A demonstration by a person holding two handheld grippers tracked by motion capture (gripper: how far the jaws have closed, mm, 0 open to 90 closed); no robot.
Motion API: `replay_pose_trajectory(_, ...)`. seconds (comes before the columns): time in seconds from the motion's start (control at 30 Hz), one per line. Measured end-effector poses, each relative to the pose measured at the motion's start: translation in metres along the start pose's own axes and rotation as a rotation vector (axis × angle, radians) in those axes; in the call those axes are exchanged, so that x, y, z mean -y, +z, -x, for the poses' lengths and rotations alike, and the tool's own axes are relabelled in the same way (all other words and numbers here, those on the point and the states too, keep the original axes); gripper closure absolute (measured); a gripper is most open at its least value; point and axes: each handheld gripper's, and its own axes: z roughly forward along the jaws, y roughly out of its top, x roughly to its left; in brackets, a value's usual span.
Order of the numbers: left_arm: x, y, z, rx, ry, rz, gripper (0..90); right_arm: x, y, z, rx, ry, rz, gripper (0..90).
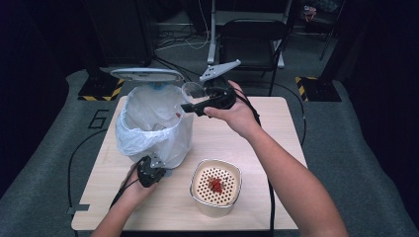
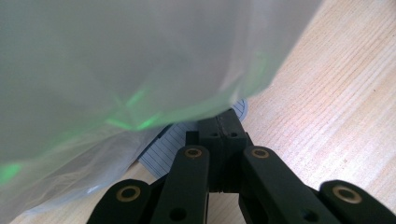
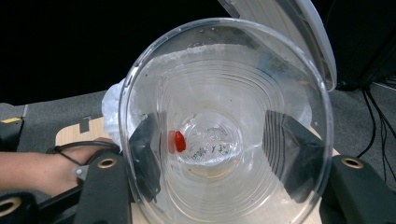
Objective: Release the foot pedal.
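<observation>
My right gripper (image 1: 190, 101) is shut on a clear plastic cup (image 1: 192, 90), tipped on its side above the open mouth of a white-bagged bin (image 1: 153, 123). In the right gripper view the cup (image 3: 224, 93) sits between the two jaws, and one small red piece (image 3: 178, 141) clings inside near its bottom. My left gripper (image 1: 152, 165) rests low against the foot of the bin with its jaws shut. In the left gripper view its closed fingertips (image 2: 222, 133) lie under the hanging bag (image 2: 140, 70), next to a ribbed grey part (image 2: 163, 151) of the bin's base.
A cream container with a perforated insert (image 1: 216, 186) stands at the front middle of the wooden table (image 1: 276, 148), with red scraps (image 1: 215, 184) on it. The bin's lid (image 1: 146, 74) stands open at the back. A folding chair (image 1: 252, 44) is beyond the table.
</observation>
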Motion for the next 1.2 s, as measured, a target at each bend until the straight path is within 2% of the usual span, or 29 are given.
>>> replay_pose_trajectory(0.13, 0.000, 0.000, 0.000, 0.004, 0.000, -0.002, 90.0, -0.001, 0.006, 0.002, 0.001, 0.003, 0.001, 40.3)
replay_pose_trajectory(0.23, -0.001, -0.001, -0.001, 0.001, 0.016, -0.006, 90.0, -0.003, 0.013, 0.004, 0.005, 0.009, 0.003, 40.2)
replay_pose_trajectory(0.33, 0.000, -0.001, 0.000, 0.006, 0.000, -0.010, 90.0, -0.004, 0.019, 0.004, 0.008, 0.003, 0.007, 40.1)
replay_pose_trajectory(0.37, 0.000, 0.000, 0.000, -0.001, 0.002, 0.004, 90.0, -0.006, 0.025, 0.002, 0.009, -0.004, 0.007, 40.1)
replay_pose_trajectory(0.57, 0.000, 0.000, 0.000, 0.004, -0.001, 0.002, 90.0, -0.012, 0.041, -0.004, -0.004, -0.013, 0.013, 39.6)
replay_pose_trajectory(0.63, 0.000, 0.001, 0.000, -0.001, -0.004, 0.010, 90.0, -0.015, 0.051, -0.008, -0.009, -0.014, 0.011, 39.4)
replay_pose_trajectory(0.7, 0.000, 0.001, 0.000, -0.004, -0.003, 0.006, 90.0, -0.015, 0.054, -0.010, -0.015, -0.007, 0.006, 39.3)
replay_pose_trajectory(0.77, -0.001, -0.001, -0.001, 0.017, 0.006, -0.018, 90.0, -0.016, 0.064, -0.013, -0.018, 0.005, 0.002, 39.0)
replay_pose_trajectory(0.83, -0.001, -0.001, -0.001, 0.015, 0.006, -0.017, 90.0, -0.017, 0.070, -0.015, -0.012, 0.013, -0.005, 39.0)
replay_pose_trajectory(0.93, -0.001, -0.002, 0.000, 0.004, 0.021, -0.020, 90.0, -0.018, 0.077, -0.017, -0.010, 0.010, -0.014, 38.8)
replay_pose_trajectory(1.03, 0.001, 0.000, 0.001, -0.007, 0.007, 0.007, 90.0, -0.019, 0.083, -0.019, -0.009, 0.015, -0.018, 38.6)
replay_pose_trajectory(1.2, 0.000, 0.000, 0.001, -0.007, 0.011, -0.001, 90.0, -0.018, 0.089, -0.021, -0.001, 0.027, -0.026, 38.4)
